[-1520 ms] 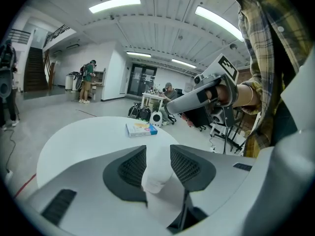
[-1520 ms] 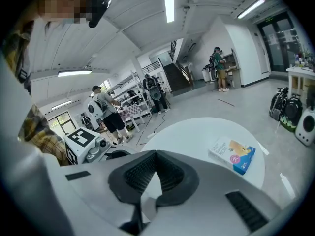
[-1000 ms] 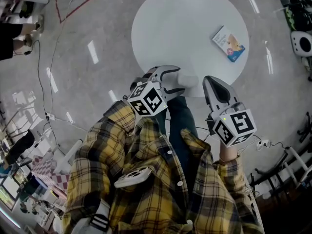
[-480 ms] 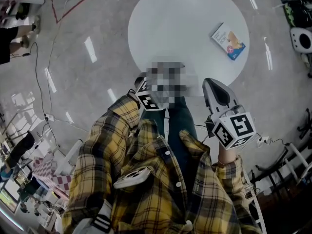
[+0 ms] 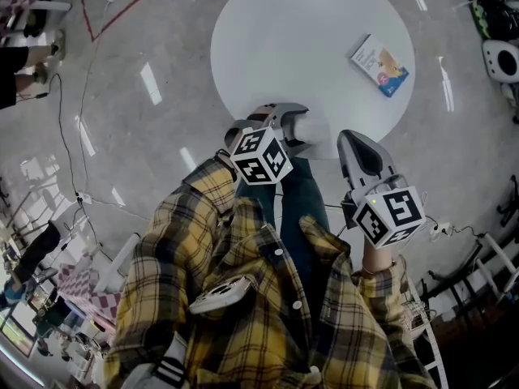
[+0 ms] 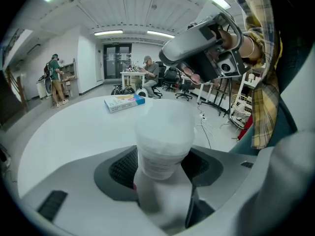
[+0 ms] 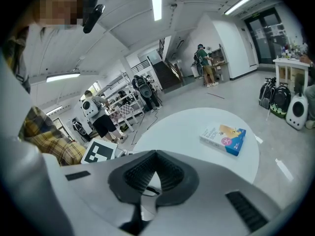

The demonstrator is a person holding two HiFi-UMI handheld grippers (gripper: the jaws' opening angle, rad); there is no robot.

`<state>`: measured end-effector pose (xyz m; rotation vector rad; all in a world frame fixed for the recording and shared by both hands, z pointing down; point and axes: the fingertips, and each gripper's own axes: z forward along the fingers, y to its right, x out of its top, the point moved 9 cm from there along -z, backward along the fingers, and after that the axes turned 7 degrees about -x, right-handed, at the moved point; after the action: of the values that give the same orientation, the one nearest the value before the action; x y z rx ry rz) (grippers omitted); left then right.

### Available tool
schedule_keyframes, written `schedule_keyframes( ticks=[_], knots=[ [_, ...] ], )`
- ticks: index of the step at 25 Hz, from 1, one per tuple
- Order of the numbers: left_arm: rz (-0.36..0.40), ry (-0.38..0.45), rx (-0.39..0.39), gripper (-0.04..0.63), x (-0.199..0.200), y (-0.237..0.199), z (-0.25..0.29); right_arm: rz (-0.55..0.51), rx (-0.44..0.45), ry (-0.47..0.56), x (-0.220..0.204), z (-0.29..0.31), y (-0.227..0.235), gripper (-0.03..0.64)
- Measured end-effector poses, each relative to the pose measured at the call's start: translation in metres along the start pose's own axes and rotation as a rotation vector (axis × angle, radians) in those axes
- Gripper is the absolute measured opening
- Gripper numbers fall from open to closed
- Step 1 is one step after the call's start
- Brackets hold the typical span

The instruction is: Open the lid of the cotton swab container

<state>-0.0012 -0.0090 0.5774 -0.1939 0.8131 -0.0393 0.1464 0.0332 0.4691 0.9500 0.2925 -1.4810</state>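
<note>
The cotton swab container (image 6: 165,141) is a translucent white tub with its lid on. It stands at the near edge of the round white table (image 5: 308,31). My left gripper (image 6: 161,163) has its jaws wide around the tub, and they have just been closing. The black pads (image 6: 123,166) lie against both sides of the tub. In the head view the left gripper (image 5: 293,128) reaches over the table rim to the container (image 5: 315,126). To its right and just off the table, my right gripper (image 5: 357,148) is shut and holds nothing. Its closed pads (image 7: 170,173) show in its own view.
A small blue and white box (image 5: 379,66) lies flat on the far right part of the table. Cables trail over the grey floor. People, desks and chairs stand well away at the edges of the room.
My left gripper has come down a little at the table's near edge, around the container. The right gripper has stayed where it was.
</note>
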Motion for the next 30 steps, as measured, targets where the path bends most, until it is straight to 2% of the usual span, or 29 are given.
schedule_keyframes(
  ticks=[9, 14, 21, 30],
  knots=[
    [0.027, 0.009, -0.013, 0.249, 0.0, 0.001, -0.003, -0.008, -0.01, -0.005, 0.002, -0.003, -0.002, 0.017],
    [-0.006, 0.034, -0.023, 0.245, 0.003, 0.0, -0.008, -0.012, -0.014, -0.005, 0.005, -0.005, -0.003, 0.017],
    [-0.028, 0.084, -0.023, 0.244, 0.022, 0.002, -0.023, -0.021, -0.025, 0.034, 0.019, -0.013, -0.006, 0.017],
    [-0.037, 0.135, 0.019, 0.244, 0.054, 0.004, -0.065, -0.047, -0.04, 0.105, 0.051, -0.034, -0.009, 0.017]
  ],
)
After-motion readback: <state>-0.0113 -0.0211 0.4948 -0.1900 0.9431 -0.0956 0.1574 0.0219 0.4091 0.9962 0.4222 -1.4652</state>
